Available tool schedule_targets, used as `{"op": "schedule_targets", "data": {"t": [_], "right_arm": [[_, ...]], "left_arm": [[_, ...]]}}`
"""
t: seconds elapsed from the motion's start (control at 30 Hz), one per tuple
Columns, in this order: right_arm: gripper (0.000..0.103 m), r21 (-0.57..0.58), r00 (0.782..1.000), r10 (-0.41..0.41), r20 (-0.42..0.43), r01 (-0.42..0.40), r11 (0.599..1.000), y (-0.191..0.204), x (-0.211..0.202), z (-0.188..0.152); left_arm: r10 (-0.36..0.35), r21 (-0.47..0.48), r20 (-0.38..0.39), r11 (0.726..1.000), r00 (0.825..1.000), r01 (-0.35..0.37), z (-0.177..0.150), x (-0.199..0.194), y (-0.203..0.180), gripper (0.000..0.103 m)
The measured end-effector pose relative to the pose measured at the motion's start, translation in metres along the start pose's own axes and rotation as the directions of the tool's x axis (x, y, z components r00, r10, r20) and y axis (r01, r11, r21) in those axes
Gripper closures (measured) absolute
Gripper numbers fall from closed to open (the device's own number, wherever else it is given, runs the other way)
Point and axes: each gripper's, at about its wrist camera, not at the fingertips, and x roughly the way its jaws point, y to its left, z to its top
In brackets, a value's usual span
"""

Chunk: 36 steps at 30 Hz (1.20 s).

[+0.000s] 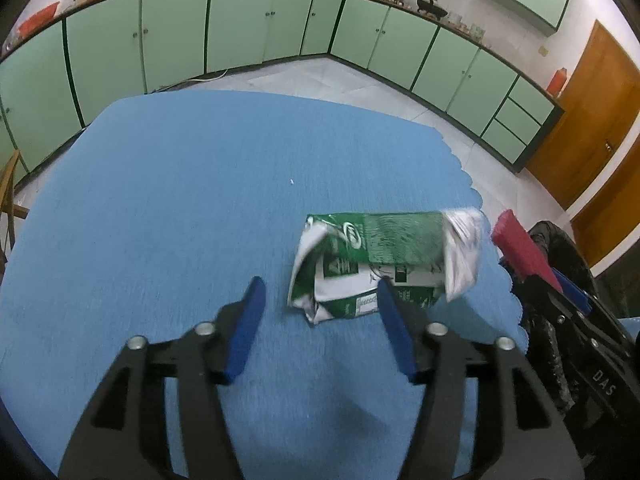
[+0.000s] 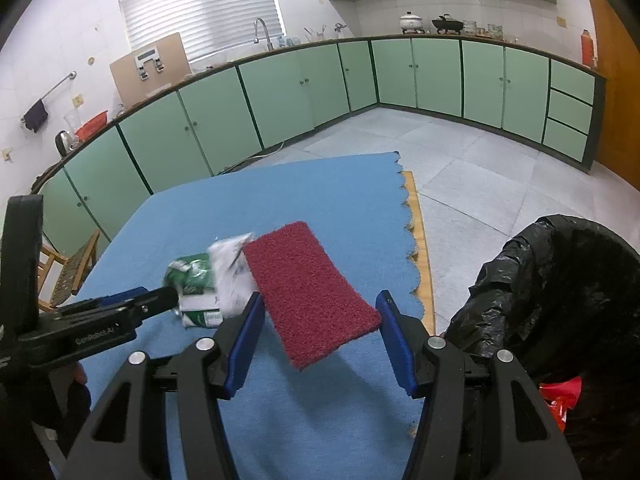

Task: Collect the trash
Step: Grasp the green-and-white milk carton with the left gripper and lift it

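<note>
**A:** How far along was it?

**B:** Partway, I'd say. The bin (image 2: pixel 560 280) w/ the black bag had a red wrapper (image 2: pixel 562 394) in it already. The carton (image 1: pixel 372 248) wasn't binned yet. It sat crumpled on the blue cloth (image 1: pixel 180 200), well to the left of the bin.

**A:** Grippers?

**B:** Left gripper (image 1: pixel 320 282) was spread w/ nothing pinched. The carton lay just past its tips, on the side nearer the bin. Right gripper (image 2: pixel 320 296) was pinching a red scrub pad (image 2: pixel 308 288), held up off the cloth, between the carton & the bin.

**A:** So what was left?

**B:** Prob. the carton, maybe the pad too. Couldn't see other trash near the bin.

**A:** Any writing?

**B:** "DAS" on the right gripper's body. The left one had a label ending ".AI", approx. "GenRobot", not sure. The carton was green & white w/ a white logo, too blurred to read.
</note>
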Motion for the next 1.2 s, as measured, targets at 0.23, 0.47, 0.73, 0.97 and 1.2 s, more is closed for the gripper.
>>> {"op": "schedule_targets", "data": {"t": [0.23,0.47,0.73,0.97,1.2], "right_arm": [[0.046,0.011,1.000,-0.017,-0.010,0.017,1.000,-0.006,0.004,-0.002],[0.046,0.014,1.000,-0.023,-0.019,0.024,1.000,-0.014,0.008,-0.004],[0.046,0.020,0.999,-0.027,-0.025,0.027,0.999,-0.016,0.010,-0.005],[0.046,0.019,0.999,-0.031,-0.012,0.031,0.999,-0.014,0.004,-0.001],[0.046,0.005,0.999,-0.032,0.022,0.032,0.999,-0.009,-0.014,0.003]], "left_arm": [[-0.007,-0.016,-0.029,1.000,1.000,0.007,0.003,0.020,0.005,0.034],[-0.035,-0.031,-0.057,0.999,0.998,0.033,0.006,0.039,-0.002,0.033],[-0.060,-0.023,-0.040,0.998,0.997,0.060,0.008,0.051,-0.014,0.071],[-0.074,0.016,0.034,0.997,0.997,0.073,0.010,0.033,-0.028,0.089],[-0.103,0.018,0.079,0.995,0.992,0.101,0.013,0.011,-0.035,0.098]]}}
